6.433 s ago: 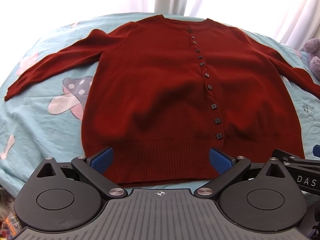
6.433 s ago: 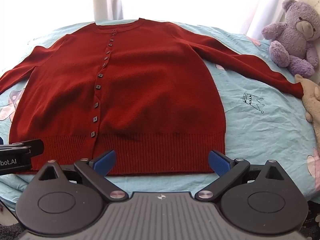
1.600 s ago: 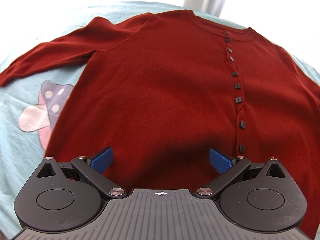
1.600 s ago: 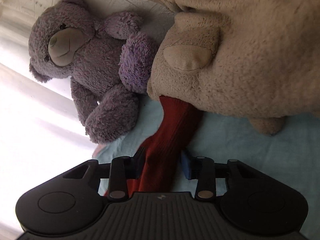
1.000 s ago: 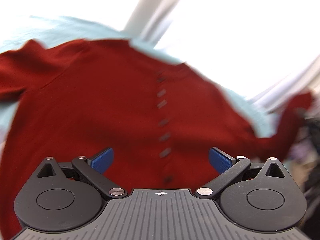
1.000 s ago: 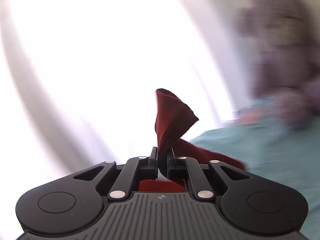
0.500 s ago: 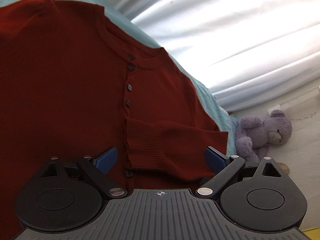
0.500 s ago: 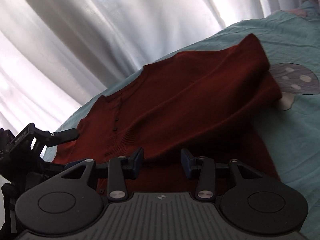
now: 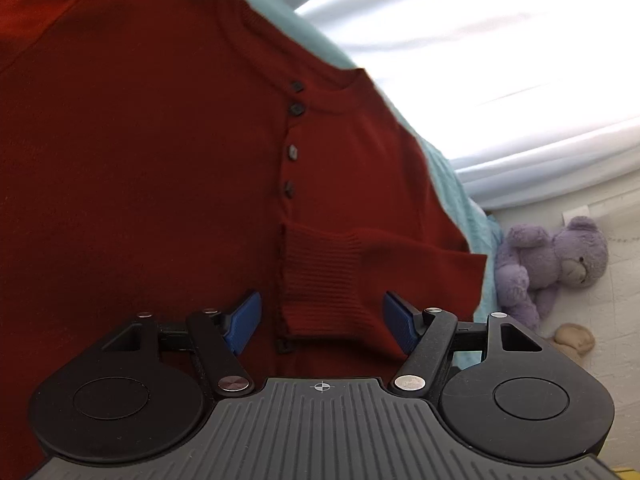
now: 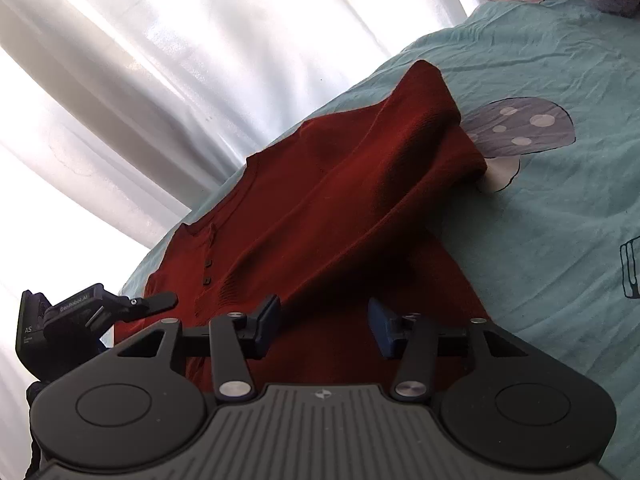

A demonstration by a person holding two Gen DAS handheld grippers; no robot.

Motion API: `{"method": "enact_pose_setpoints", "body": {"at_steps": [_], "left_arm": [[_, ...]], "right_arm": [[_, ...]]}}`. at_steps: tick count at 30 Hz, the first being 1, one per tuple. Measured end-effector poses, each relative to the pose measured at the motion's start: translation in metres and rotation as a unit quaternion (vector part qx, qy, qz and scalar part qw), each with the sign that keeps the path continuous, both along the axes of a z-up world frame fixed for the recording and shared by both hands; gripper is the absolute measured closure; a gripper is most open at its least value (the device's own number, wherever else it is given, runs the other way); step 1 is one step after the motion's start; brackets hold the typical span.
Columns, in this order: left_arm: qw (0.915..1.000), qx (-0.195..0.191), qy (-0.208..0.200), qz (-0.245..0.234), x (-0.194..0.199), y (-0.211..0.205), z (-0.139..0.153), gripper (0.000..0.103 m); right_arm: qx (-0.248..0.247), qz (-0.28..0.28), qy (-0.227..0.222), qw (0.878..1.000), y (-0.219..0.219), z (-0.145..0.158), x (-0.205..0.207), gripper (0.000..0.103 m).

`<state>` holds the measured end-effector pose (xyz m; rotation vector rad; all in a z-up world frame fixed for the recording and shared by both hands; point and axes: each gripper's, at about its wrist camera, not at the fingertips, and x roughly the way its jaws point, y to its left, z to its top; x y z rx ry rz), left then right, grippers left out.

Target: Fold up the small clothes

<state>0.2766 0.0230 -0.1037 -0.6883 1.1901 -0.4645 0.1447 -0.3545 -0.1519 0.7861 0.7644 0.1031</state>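
A dark red buttoned cardigan [image 9: 160, 160] lies flat on the light blue bed sheet [image 9: 452, 184]. Its right sleeve is folded across the chest, with the ribbed cuff [image 9: 320, 276] lying by the button line. My left gripper [image 9: 322, 322] is open, its blue pads either side of the cuff and just above it. My right gripper [image 10: 322, 322] is open and empty over the cardigan [image 10: 320, 200], close above the folded sleeve. The left gripper also shows in the right wrist view [image 10: 154, 302] at the left.
A purple teddy bear [image 9: 556, 260] and a beige plush toy [image 9: 574, 338] sit to the right of the bed. White curtains [image 10: 180, 60] hang behind. The sheet [image 10: 560, 220] has a mushroom print [image 10: 520, 128] next to the folded shoulder.
My right gripper carried the sleeve cuff from beside the teddy bears across onto the cardigan's chest and let it go. My left gripper has closed in on the laid cuff.
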Motion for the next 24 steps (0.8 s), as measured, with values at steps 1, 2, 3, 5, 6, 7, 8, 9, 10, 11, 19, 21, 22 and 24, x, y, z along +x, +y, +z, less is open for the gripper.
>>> {"method": "enact_pose_setpoints", "body": {"at_steps": [1, 2, 3, 5, 6, 7, 8, 9, 10, 11, 19, 21, 22, 24], "left_arm": [[1.0000, -0.008, 0.001, 0.001, 0.000, 0.000, -0.001, 0.031], [0.9999, -0.011, 0.003, 0.000, 0.000, -0.002, -0.001, 0.031], [0.9999, -0.014, 0.000, -0.001, 0.001, -0.004, 0.000, 0.031], [0.9998, -0.014, -0.009, -0.008, 0.002, -0.011, 0.001, 0.033], [0.9999, -0.005, -0.011, -0.011, 0.003, -0.012, 0.003, 0.036], [0.9998, 0.004, -0.015, -0.011, 0.004, -0.014, 0.004, 0.039], [0.9997, 0.011, -0.018, -0.011, 0.004, -0.014, 0.005, 0.046], [0.9997, 0.014, -0.020, -0.009, 0.004, -0.012, 0.006, 0.057], [0.9998, 0.009, -0.018, -0.008, 0.004, -0.009, 0.005, 0.066], [0.9999, 0.001, -0.009, -0.009, 0.005, -0.008, 0.003, 0.079], [0.9995, -0.007, 0.007, -0.030, 0.018, -0.025, -0.012, 0.076], [0.9994, -0.003, 0.002, -0.035, 0.023, -0.032, -0.011, 0.089], [0.9992, 0.009, -0.005, -0.038, 0.025, -0.034, -0.007, 0.098], [0.9987, 0.028, -0.032, -0.029, 0.030, -0.031, 0.009, 0.097]], "right_arm": [[0.002, 0.000, 0.001, 1.000, -0.001, -0.001, 0.000, 0.053], [0.004, 0.000, 0.003, 1.000, -0.001, -0.002, -0.001, 0.053], [0.005, 0.000, 0.005, 1.000, -0.001, -0.003, 0.000, 0.053], [0.006, 0.001, 0.006, 1.000, 0.003, -0.005, 0.001, 0.053], [0.006, 0.002, 0.006, 1.000, 0.003, -0.004, 0.002, 0.053], [0.006, 0.002, 0.006, 1.000, 0.004, -0.004, 0.001, 0.053], [0.006, 0.003, 0.005, 1.000, 0.004, -0.003, 0.002, 0.053], [0.006, 0.004, 0.005, 1.000, 0.005, -0.003, 0.002, 0.053], [0.005, 0.004, 0.005, 1.000, 0.005, -0.003, 0.002, 0.053], [0.005, 0.004, 0.006, 1.000, 0.004, -0.003, 0.002, 0.053], [0.003, 0.000, 0.008, 1.000, 0.004, -0.006, 0.009, 0.053], [0.000, 0.000, 0.008, 1.000, 0.005, -0.006, 0.012, 0.052], [-0.002, -0.001, 0.009, 1.000, 0.005, -0.005, 0.013, 0.052], [-0.003, -0.002, 0.010, 1.000, 0.004, -0.005, 0.016, 0.052]]}}
